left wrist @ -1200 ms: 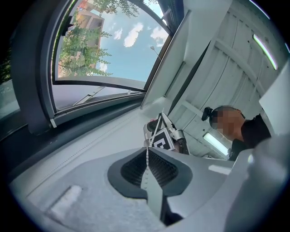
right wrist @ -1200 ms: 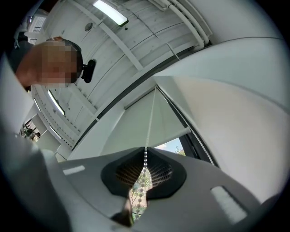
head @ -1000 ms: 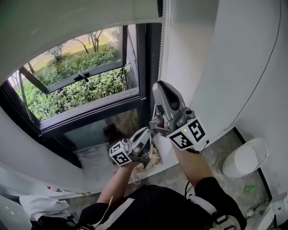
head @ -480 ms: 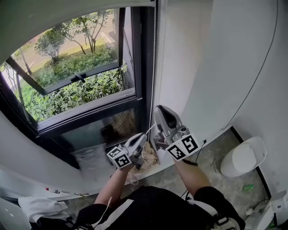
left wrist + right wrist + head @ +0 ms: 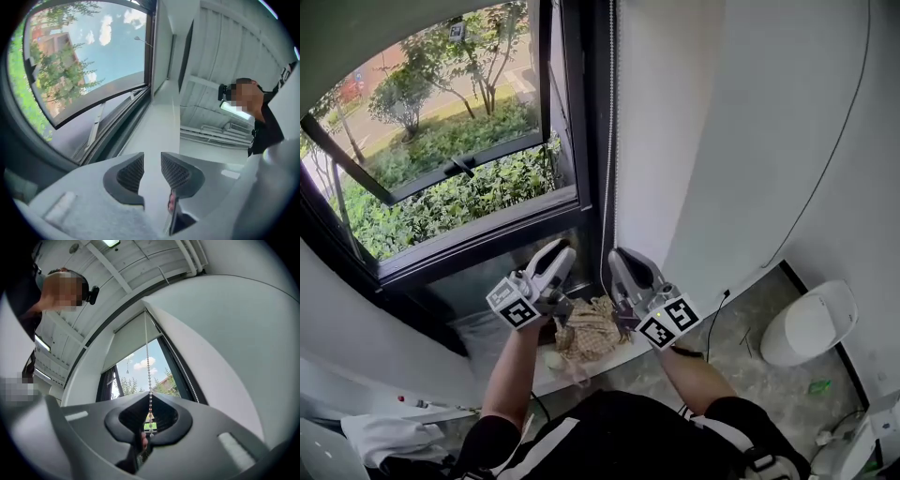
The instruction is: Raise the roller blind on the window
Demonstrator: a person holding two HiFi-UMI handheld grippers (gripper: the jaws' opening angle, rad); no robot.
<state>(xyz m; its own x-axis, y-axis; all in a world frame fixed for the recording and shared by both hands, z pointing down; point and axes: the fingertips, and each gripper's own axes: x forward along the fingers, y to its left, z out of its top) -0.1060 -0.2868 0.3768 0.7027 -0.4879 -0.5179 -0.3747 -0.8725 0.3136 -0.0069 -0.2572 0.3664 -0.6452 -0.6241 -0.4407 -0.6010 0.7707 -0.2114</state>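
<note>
1. White bead chain (image 5: 610,141) hangs down the right edge of the window (image 5: 441,187), beside its dark frame.
2. Right gripper (image 5: 617,261) has its jaws pinched together on that chain, low down.
3. Left gripper (image 5: 559,251), just beside it, has jaws apart; they have just been opening, and nothing sits between them.
4. Grey roller blind (image 5: 347,33) covers only the window's top, with greenery showing below.

The chain (image 5: 610,141) hangs straight down, close in front of the dark frame (image 5: 592,112), with only a narrow slot behind it. To its right the wall (image 5: 694,141) is bare and the air before it is open. Glass (image 5: 441,187) closes off the left. Below, a woven bundle (image 5: 591,333) crowds the ledge (image 5: 422,361).
</note>
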